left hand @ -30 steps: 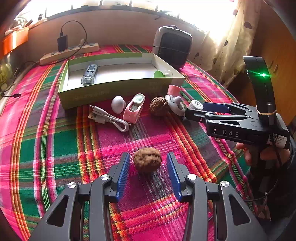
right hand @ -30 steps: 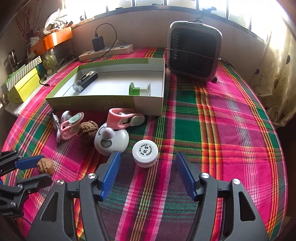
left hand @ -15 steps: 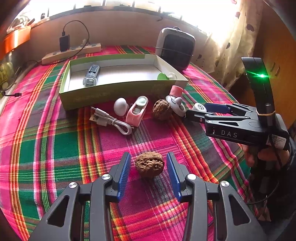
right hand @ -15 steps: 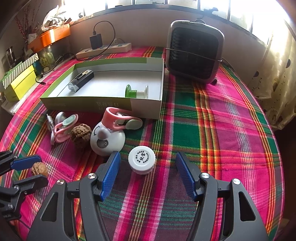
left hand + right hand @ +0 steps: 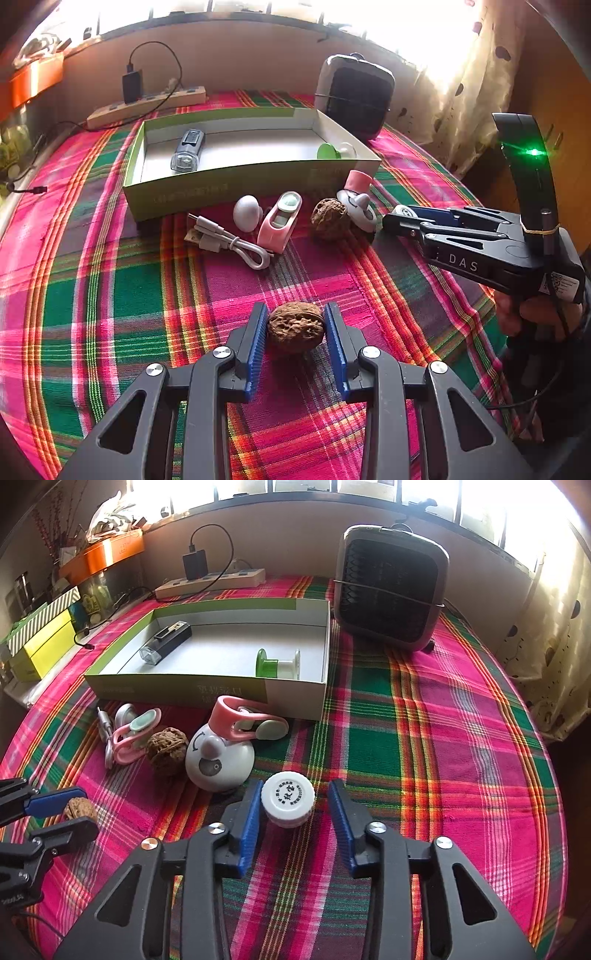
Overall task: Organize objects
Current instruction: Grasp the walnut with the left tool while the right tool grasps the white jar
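Note:
A brown walnut [image 5: 295, 326] lies on the plaid cloth between the blue pads of my left gripper [image 5: 296, 332]. The jaws are closing and both pads touch its sides. In the right wrist view a small white screw-cap jar [image 5: 288, 803] stands between the pads of my right gripper [image 5: 295, 812]. Those jaws are closing too: the left pad [image 5: 253, 814] meets the jar, while a gap remains at the right pad. Each gripper shows in the other's view: the right gripper [image 5: 399, 218] at the jar, the left gripper [image 5: 70, 814] around the walnut [image 5: 79, 808].
An open green-and-white box [image 5: 251, 184] behind holds a small torch [image 5: 186, 151] and a green spool [image 5: 327, 151]. In front of it lie a second walnut [image 5: 330, 219], pink clip [image 5: 280, 221], white egg shape [image 5: 246, 218], cable [image 5: 229, 243] and white round gadget [image 5: 219, 760]. A heater [image 5: 389, 590] stands behind.
Both pairs of jaws have narrowed from wide open: the left onto the walnut, the right towards the jar. Neither hand has shifted.

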Demonstrator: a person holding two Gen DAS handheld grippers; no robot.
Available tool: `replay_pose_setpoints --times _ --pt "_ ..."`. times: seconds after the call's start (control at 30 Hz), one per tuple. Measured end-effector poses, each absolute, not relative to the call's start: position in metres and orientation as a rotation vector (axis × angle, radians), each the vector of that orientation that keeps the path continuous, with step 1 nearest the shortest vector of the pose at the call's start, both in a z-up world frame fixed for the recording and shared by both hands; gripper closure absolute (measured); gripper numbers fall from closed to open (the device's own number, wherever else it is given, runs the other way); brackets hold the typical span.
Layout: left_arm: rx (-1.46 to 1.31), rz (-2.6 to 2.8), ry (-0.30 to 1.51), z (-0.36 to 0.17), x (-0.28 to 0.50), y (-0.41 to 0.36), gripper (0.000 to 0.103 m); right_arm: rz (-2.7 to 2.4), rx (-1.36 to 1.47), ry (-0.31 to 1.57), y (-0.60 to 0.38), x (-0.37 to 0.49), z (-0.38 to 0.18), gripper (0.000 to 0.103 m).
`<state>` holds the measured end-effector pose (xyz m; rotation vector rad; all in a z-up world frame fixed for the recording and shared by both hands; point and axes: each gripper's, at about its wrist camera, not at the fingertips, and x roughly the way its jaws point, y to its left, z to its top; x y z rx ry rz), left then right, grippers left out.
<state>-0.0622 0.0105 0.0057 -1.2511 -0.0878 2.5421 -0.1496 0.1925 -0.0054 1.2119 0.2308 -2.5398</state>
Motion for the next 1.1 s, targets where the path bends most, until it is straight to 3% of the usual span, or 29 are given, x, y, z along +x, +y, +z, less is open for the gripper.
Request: replay_pose_setpoints --times 0.07,1.1 --pt "-1.251 2.544 -0.087 0.0058 -0.0621 0.0101 0.074 -2.538 1.208 0.231 0.1916 -0.1489 -0.0051 0.075" --pt "-1.234 2.558 -0.068 0.015 -0.0649 0.0107 0.074 -2.539 1.186 0.208 0.1943 -0.1475 0.0 0.075"
